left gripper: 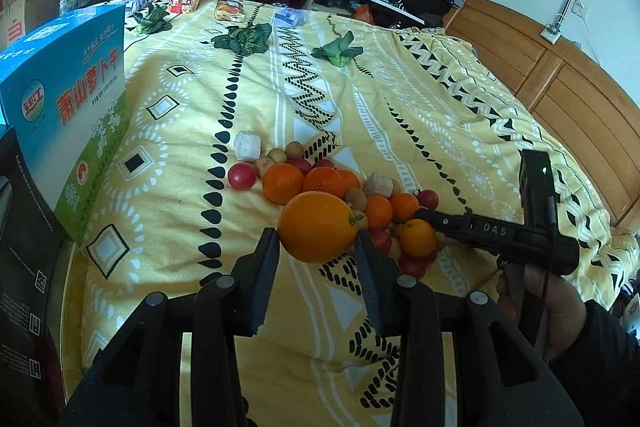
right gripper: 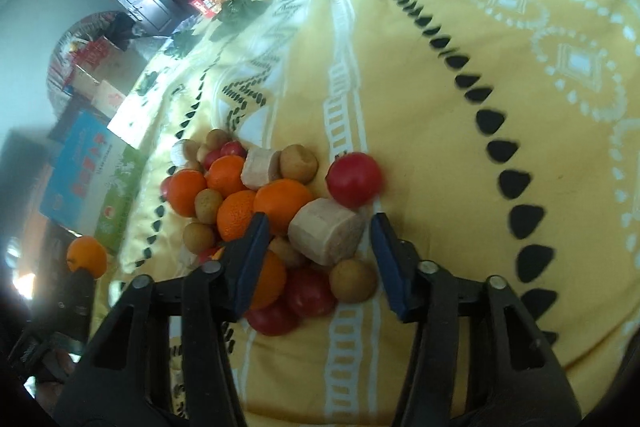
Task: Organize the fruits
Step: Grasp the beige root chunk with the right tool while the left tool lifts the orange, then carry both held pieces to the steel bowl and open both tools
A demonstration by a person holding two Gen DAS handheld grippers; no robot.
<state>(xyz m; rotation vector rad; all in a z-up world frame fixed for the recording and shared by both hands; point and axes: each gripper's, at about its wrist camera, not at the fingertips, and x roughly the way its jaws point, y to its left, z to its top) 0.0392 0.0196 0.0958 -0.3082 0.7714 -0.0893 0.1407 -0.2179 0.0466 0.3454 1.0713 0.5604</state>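
Left gripper (left gripper: pixel 318 241) grips orange (left gripper: pixel 317 227); right gripper (left gripper: pixel 420 217) seemingly marked "DAS".

Both wrist views look forward along their fingers, low over the bed (left gripper: pixel 400 99); both take in the fruit pile (left gripper: pixel 340 195), the right view closest.

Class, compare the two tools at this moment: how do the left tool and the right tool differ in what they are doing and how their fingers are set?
The left tool is shut on a large orange, lifted clear of the bedspread; the right tool holds nothing. The left tool's fingers press the orange's sides, while the right tool's are spread wide, open around a pale cut chunk in the fruit pile. Both are black, two-fingered and hand-held.
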